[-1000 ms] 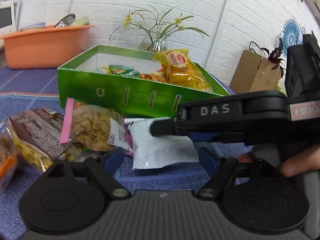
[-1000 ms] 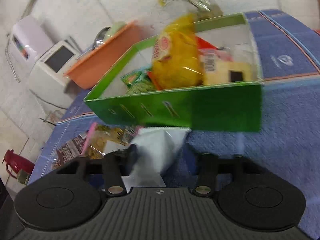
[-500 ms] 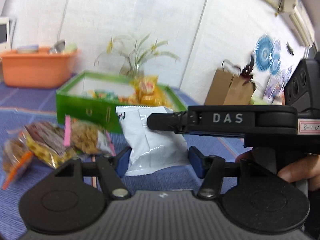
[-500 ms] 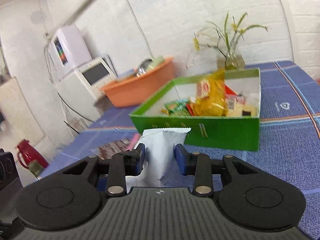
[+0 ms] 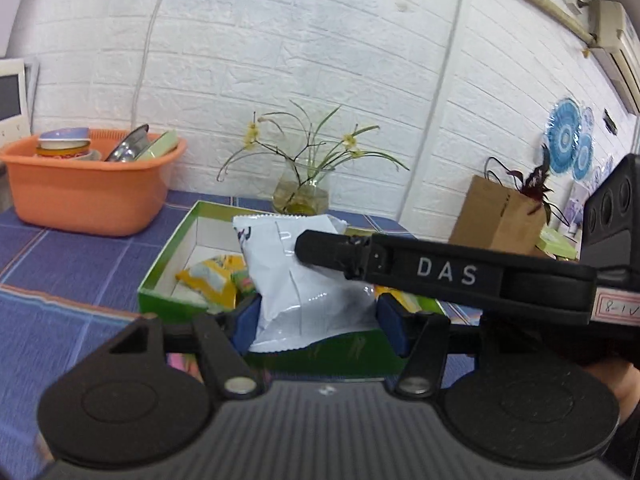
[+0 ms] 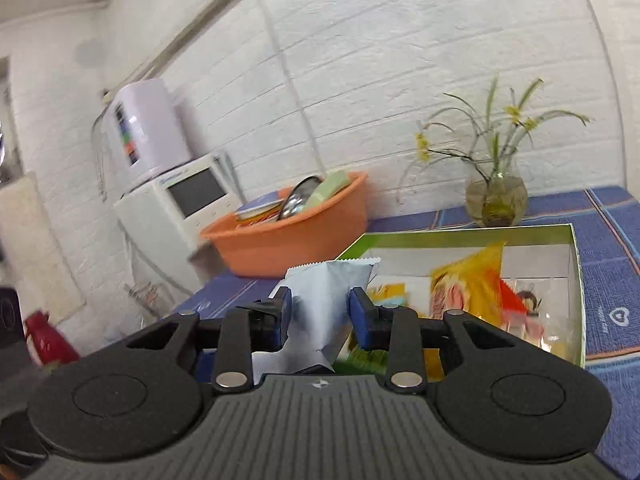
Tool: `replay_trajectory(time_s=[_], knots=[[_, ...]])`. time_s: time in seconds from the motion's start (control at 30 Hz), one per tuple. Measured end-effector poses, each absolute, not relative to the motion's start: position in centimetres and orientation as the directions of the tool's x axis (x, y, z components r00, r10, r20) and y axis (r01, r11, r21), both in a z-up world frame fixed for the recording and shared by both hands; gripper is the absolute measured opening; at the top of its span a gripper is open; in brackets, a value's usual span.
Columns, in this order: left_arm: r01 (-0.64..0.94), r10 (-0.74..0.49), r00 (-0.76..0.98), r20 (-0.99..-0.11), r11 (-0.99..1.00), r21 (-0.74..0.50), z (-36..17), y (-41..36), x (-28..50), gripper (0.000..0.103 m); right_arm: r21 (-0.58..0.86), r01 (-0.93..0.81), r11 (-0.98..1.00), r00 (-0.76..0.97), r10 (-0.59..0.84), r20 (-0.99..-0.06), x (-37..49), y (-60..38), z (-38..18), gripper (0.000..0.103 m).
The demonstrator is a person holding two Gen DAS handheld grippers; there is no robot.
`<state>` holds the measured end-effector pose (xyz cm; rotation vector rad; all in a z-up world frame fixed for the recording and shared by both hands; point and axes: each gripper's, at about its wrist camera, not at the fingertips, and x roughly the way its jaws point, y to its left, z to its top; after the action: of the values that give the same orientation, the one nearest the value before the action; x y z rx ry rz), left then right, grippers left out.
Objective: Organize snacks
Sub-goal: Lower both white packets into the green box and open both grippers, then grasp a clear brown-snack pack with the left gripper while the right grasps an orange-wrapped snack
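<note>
A white snack bag [image 5: 304, 280] hangs in the air over the near side of the green box [image 5: 168, 256]. My right gripper [image 6: 320, 316] is shut on this bag [image 6: 324, 300], and its black finger [image 5: 400, 264] crosses the left wrist view. My left gripper [image 5: 320, 318] is open, its blue pads on either side of the bag's lower part. The green box [image 6: 574, 276] holds yellow snack packs [image 6: 472, 280] and a small yellow-green pack [image 5: 208, 280].
An orange basin [image 5: 88, 188] with dishes stands at the back left. A glass vase with a plant [image 5: 300, 196] stands behind the box. A brown paper bag [image 5: 496, 216] stands at the right. A white appliance [image 6: 176, 204] stands at the far left. A blue cloth [image 5: 60, 264] covers the table.
The right gripper has lifted the white bag off the table and carried it over the green box. Both grippers rose. The loose snack packs at the left have left the view.
</note>
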<state>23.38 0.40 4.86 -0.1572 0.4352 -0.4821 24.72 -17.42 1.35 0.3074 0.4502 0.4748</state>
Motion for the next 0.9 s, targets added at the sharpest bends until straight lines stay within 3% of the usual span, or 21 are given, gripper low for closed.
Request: replay_trajectory(time_s=[0.1, 0.17, 0.23, 0.27, 0.3, 0.43, 0.57, 0.67, 0.7, 0.9], knots=[[0.409, -0.484, 0.775, -0.406, 0.874, -0.262, 4.2, -0.7, 27.1, 0.061, 0.476, -0.264, 0.839, 0.799, 0.467, -0.379, 28.4, -18.2, 0.4, 0.053], [0.381, -0.46, 0.764, -0.452, 0.888, -0.258, 3.4, -1.0, 29.1, 0.067, 0.526, -0.209, 0.825, 0.805, 0.451, -0.386, 29.7, -19.0, -0.1, 0.058], [0.356, -0.438, 0.773, -0.459, 0.898, -0.257, 3.1, -0.1, 29.2, 0.069, 0.545, -0.174, 0.82, 0.825, 0.424, -0.374, 29.3, -19.8, 0.4, 0.078], [0.354, -0.436, 0.783, -0.444, 0.899, -0.258, 3.0, 0.7, 28.6, 0.071, 0.55, -0.177, 0.816, 0.837, 0.418, -0.353, 28.6, -20.2, 0.8, 0.098], [0.348, -0.43, 0.796, -0.427, 0.901, -0.26, 3.0, 1.6, 27.8, 0.072, 0.548, -0.187, 0.816, 0.851, 0.413, -0.324, 27.7, -20.5, 1.2, 0.103], [0.277, -0.384, 0.83, -0.405, 0.913, -0.3, 3.1, 6.2, 24.1, 0.076, 0.521, -0.251, 0.815, 0.857, 0.438, -0.271, 23.7, -21.4, 2.2, 0.103], [0.196, -0.286, 0.883, -0.372, 0.945, -0.262, 3.0, 10.3, 19.5, 0.083, 0.561, -0.332, 0.758, 0.798, 0.543, -0.261, 20.5, -20.9, 1.7, 0.103], [0.135, -0.213, 0.906, -0.366, 0.965, -0.226, 2.4, 12.6, 16.6, 0.085, 0.581, -0.365, 0.728, 0.726, 0.613, -0.313, 19.5, -19.1, 0.8, 0.103], [0.119, -0.195, 0.906, -0.377, 0.969, -0.217, 2.1, 13.1, 16.1, 0.1, 0.587, -0.372, 0.719, 0.697, 0.634, -0.335, 19.3, -18.5, 0.4, 0.103], [0.105, -0.164, 0.898, -0.409, 0.981, -0.163, -0.4, 13.8, 14.5, 0.101, 0.654, -0.33, 0.68, 0.558, 0.7, -0.446, 18.5, -15.5, -2.3, 0.102]])
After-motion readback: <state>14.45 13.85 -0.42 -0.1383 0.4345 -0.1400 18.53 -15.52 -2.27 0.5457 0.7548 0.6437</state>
